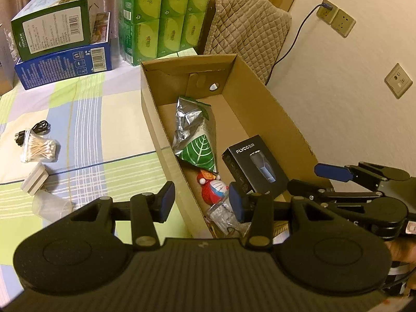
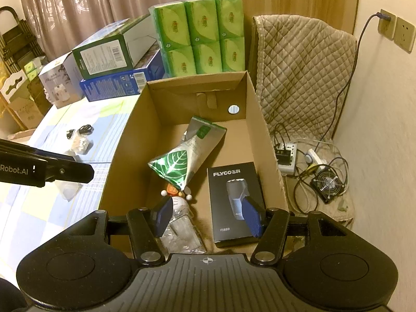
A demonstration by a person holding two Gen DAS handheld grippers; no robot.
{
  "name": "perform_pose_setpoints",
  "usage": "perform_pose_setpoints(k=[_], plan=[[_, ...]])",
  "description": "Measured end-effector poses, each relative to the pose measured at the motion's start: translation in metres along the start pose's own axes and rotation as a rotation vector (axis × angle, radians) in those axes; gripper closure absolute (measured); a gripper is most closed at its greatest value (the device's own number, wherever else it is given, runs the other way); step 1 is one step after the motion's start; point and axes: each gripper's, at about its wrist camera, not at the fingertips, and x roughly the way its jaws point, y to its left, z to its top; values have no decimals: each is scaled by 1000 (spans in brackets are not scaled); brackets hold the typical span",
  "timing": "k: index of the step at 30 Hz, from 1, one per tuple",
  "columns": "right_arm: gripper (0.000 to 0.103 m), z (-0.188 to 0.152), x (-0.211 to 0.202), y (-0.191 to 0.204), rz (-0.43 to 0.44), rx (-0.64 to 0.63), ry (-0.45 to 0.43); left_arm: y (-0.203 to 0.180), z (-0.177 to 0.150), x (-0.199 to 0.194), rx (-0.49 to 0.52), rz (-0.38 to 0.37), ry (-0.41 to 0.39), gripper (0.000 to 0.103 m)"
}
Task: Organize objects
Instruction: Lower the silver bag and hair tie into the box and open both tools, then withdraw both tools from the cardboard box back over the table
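An open cardboard box (image 1: 267,109) (image 2: 124,140) stands on the bed. Inside lie a silver and green leaf-print bag (image 1: 195,135) (image 2: 187,153), a black FLYCO box (image 1: 256,161) (image 2: 232,197), a red and blue toy figure (image 1: 212,189) (image 2: 179,197) and a clear plastic item (image 1: 221,214) (image 2: 182,234). My left gripper (image 1: 201,202) is open and empty over the box's near left wall. My right gripper (image 2: 208,217) is open and empty above the box's near end. On the bedspread lie a bag of cotton swabs (image 1: 39,148), a black cable (image 1: 32,130), a small white box (image 1: 35,178) and a clear cup (image 1: 50,206).
Green and blue cartons (image 1: 59,33) (image 2: 114,62) and green tissue packs (image 1: 166,18) (image 2: 202,36) stand at the far end of the bed. A quilted cover (image 2: 304,78) drapes furniture beside the box. A power strip, cables and a small fan (image 2: 327,184) lie on the floor at right.
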Motion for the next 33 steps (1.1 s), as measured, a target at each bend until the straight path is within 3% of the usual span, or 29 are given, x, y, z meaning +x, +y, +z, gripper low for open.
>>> perform_pose_setpoints(k=[11,33], plan=[[47,-3,-10,11,-2,-9,-5,3,-9,-10,0,1,-5,58],[47,-2,-28,41,3,-29,-28,22,-27,-55,26,25,-72,15]])
